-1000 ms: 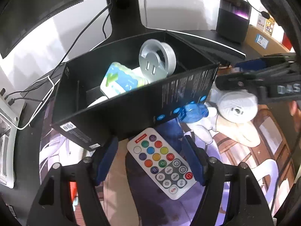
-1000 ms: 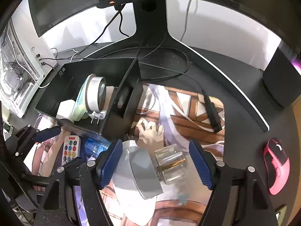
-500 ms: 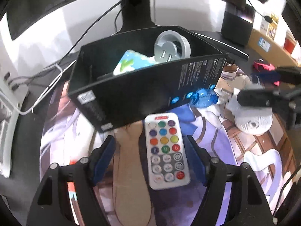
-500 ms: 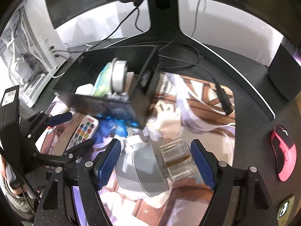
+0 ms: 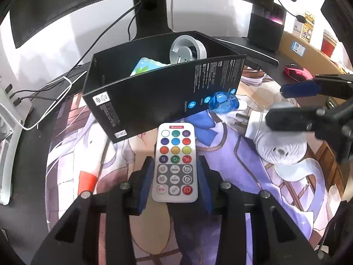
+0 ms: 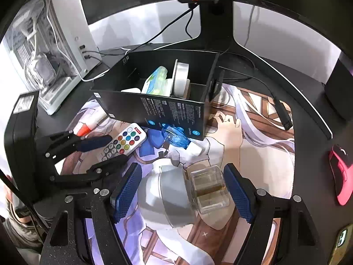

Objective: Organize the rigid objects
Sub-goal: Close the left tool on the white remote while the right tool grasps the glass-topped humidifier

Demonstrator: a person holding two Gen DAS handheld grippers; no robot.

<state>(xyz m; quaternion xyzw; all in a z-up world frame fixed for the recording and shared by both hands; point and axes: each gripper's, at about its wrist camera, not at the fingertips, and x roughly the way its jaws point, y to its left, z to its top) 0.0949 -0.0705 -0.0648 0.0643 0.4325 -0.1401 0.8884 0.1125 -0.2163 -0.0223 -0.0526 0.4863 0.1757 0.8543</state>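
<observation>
A white remote (image 5: pixel 175 161) with coloured buttons lies on the printed desk mat, and my left gripper (image 5: pixel 175 183) is shut on its near end. The remote also shows in the right wrist view (image 6: pixel 123 143), between the left gripper's fingers. An open black box (image 5: pixel 163 92) stands just beyond it, holding a silver round plug and a green-blue packet. My right gripper (image 6: pixel 182 190) is open around a white-grey plug adapter (image 6: pixel 163 196) and a clear square bottle (image 6: pixel 209 192) that lie on the mat. A blue crumpled plastic piece (image 6: pixel 176 138) lies by the box's near corner.
A monitor stand (image 6: pixel 215 24) and cables stand behind the box. A pink mouse (image 6: pixel 340 174) lies at the far right, a white PC case (image 6: pixel 48 50) at the left. A white tube with an orange cap (image 6: pixel 85 128) lies left of the remote. A black speaker (image 5: pixel 265 31) stands behind.
My left gripper has closed in on the remote, its fingers now against both sides. The right gripper has stayed open around the adapter and bottle while the view has shifted.
</observation>
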